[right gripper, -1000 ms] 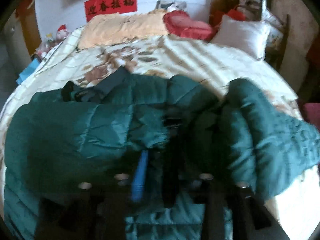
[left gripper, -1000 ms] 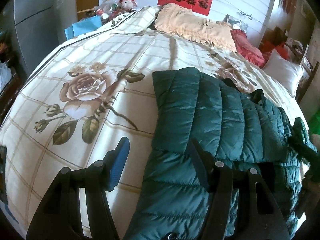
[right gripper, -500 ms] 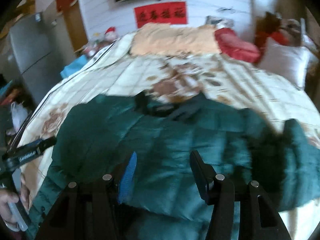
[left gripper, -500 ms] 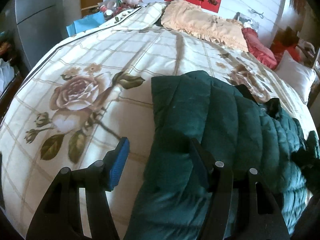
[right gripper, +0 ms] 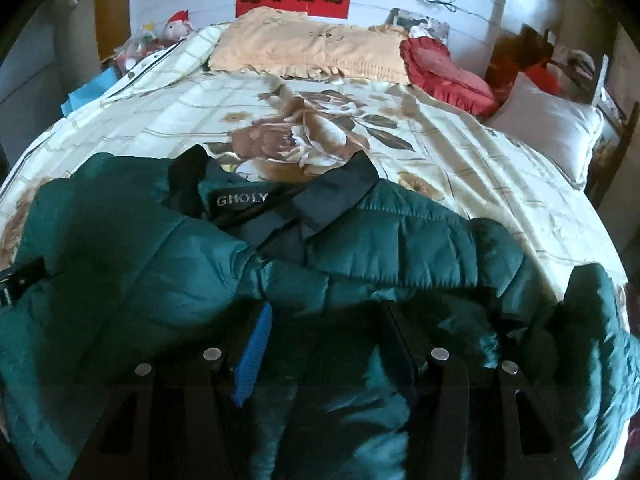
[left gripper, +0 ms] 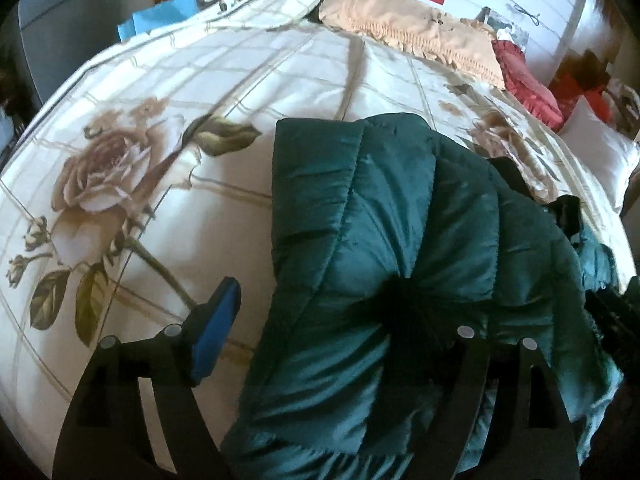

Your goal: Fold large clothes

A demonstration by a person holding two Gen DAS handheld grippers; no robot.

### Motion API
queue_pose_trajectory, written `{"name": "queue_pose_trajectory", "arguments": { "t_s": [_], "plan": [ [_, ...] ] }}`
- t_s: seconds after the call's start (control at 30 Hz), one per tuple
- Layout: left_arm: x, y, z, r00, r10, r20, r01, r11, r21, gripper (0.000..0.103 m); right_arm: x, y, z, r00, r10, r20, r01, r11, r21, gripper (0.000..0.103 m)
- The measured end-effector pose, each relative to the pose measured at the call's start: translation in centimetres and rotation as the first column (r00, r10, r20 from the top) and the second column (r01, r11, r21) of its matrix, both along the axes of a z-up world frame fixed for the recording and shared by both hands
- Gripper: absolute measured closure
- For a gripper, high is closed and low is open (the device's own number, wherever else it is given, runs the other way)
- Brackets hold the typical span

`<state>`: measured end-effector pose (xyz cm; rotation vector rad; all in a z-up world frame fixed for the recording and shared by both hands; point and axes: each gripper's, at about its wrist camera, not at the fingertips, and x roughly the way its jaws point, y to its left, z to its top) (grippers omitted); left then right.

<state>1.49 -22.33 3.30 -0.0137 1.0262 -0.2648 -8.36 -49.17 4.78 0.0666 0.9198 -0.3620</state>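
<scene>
A dark green puffer jacket (left gripper: pixel 400 208) lies on a floral bedspread (left gripper: pixel 160 160), its left part folded over onto its body. My left gripper (left gripper: pixel 312 300) straddles the jacket's left edge and its jaws are opening. The blue pad (left gripper: pixel 216 332) stands off the cloth over the sheet, and the other finger sinks into a dark dent in the padding. My right gripper (right gripper: pixel 328 320) stands open, low over the jacket (right gripper: pixel 160 272) below the collar label (right gripper: pixel 240 200), with fabric under the gap and nothing pinched. A sleeve (right gripper: pixel 592 340) lies at the right.
At the bed's head lie a peach pillow (right gripper: pixel 304 48), a red cushion (right gripper: pixel 444 72) and a white pillow (right gripper: pixel 552 132). Toys (right gripper: pixel 176 28) and a blue bag (left gripper: pixel 168 16) sit past the far left corner. The bed drops off at the right, by dark furniture (right gripper: pixel 616 128).
The left gripper sank closer to the jacket's left edge and its jaws widened. The right gripper swung left from the bunched sleeve to the jacket's middle, and the collar came into view.
</scene>
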Motion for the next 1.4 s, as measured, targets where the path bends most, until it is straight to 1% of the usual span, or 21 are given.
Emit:
{"name": "queue_pose_trajectory", "arguments": {
  "t_s": [0.1,0.23,0.3,0.4,0.43,0.47,0.5,0.53,0.57,0.6,0.63,0.73,0.8,0.9,0.93,0.97,1.03,1.1,1.23,1.3,1.4],
  "plan": [
    [-1.3,0.6,1.5,0.999,-0.020,0.044,0.020,1.000,-0.005,0.022,-3.5,-1.5,3.6,0.994,-0.049,0.101,0.045,0.998,0.045,0.050],
    [-3.4,0.6,3.8,0.988,-0.041,0.146,0.045,0.999,-0.024,0.022,-7.3,-3.1,5.9,0.984,-0.107,0.139,0.105,0.994,0.022,0.047],
    [-3.9,0.0,4.3,0.985,-0.053,0.166,0.059,0.998,-0.033,0.022,-8.1,-3.4,5.5,0.986,-0.117,0.118,0.112,0.992,0.050,0.047],
    [-3.9,-1.6,3.6,0.987,-0.082,0.136,0.084,0.996,-0.007,0.022,-7.4,-3.3,3.1,0.994,-0.106,0.038,0.101,0.988,0.112,0.044],
    [-3.9,-2.0,3.3,0.988,-0.090,0.127,0.090,0.996,0.008,0.022,-7.0,-3.2,2.1,0.993,-0.119,-0.002,0.119,0.988,0.097,0.044],
    [-4.0,-2.3,2.9,0.988,-0.095,0.120,0.093,0.995,0.023,0.022,-6.7,-3.1,1.4,0.992,-0.128,-0.024,0.129,0.988,0.089,0.047],
    [-4.1,-2.6,2.6,0.988,-0.099,0.116,0.095,0.995,0.038,0.022,-6.9,-3.0,1.2,0.992,-0.124,-0.018,0.125,0.987,0.098,0.056],
    [-4.2,-2.9,2.3,0.988,-0.103,0.114,0.097,0.994,0.053,0.022,-7.1,-2.8,1.2,0.993,-0.115,0.007,0.114,0.988,0.102,0.077],
    [-4.2,-3.1,2.0,0.988,-0.106,0.113,0.099,0.993,0.065,0.022,-7.3,-2.8,1.4,0.993,-0.119,0.019,0.117,0.990,0.077,0.085],
    [-4.3,-3.2,1.7,0.988,-0.107,0.114,0.099,0.992,0.072,0.022,-7.4,-2.9,1.6,0.992,-0.126,0.031,0.124,0.991,0.052,0.086],
    [-4.3,-3.4,1.5,0.988,-0.105,0.114,0.097,0.993,0.073,0.022,-7.5,-3.2,1.6,0.990,-0.134,0.042,0.133,0.991,0.030,0.094],
    [-4.0,-4.2,0.9,0.990,-0.096,0.102,0.088,0.993,0.077,0.021,-6.7,-4.9,0.6,0.983,-0.179,0.033,0.180,0.984,-0.010,0.095],
    [-4.1,-4.7,0.9,0.990,-0.098,0.104,0.088,0.991,0.096,0.020,-6.4,-5.5,0.1,0.984,-0.179,0.018,0.179,0.984,0.020,0.095],
    [-4.1,-4.6,0.8,0.990,-0.098,0.104,0.089,0.992,0.087,0.020,-7.3,-5.0,1.5,0.980,-0.194,0.036,0.194,0.981,-0.015,0.095],
    [-4.1,-4.5,0.8,0.990,-0.098,0.105,0.089,0.992,0.085,0.020,-8.0,-4.7,2.4,0.975,-0.212,0.061,0.214,0.977,-0.026,0.088],
    [-4.1,-4.5,0.8,0.990,-0.098,0.106,0.089,0.992,0.084,0.020,-8.5,-4.3,3.3,0.970,-0.227,0.088,0.231,0.972,-0.037,0.074],
    [-4.1,-4.5,0.7,0.989,-0.097,0.108,0.087,0.992,0.086,0.020,-9.5,-3.1,4.9,0.966,-0.209,0.149,0.217,0.975,-0.040,0.056],
    [-4.2,-4.5,0.7,0.990,-0.092,0.111,0.083,0.993,0.085,0.019,-9.3,-1.3,5.6,0.974,-0.143,0.174,0.149,0.989,-0.021,0.056],
    [-4.2,-4.6,0.6,0.989,-0.093,0.114,0.083,0.993,0.086,0.019,-6.7,1.6,3.9,0.994,-0.004,0.108,-0.002,0.998,0.057,0.056],
    [-4.2,-4.7,0.6,0.989,-0.094,0.114,0.085,0.993,0.084,0.019,-5.6,1.9,2.5,0.997,-0.002,0.080,-0.002,0.999,0.050,0.056],
    [-4.3,-4.7,0.5,0.989,-0.095,0.115,0.087,0.993,0.079,0.018,-4.6,0.6,0.1,0.998,-0.060,0.034,0.059,0.998,0.010,0.056]
  ]
}}
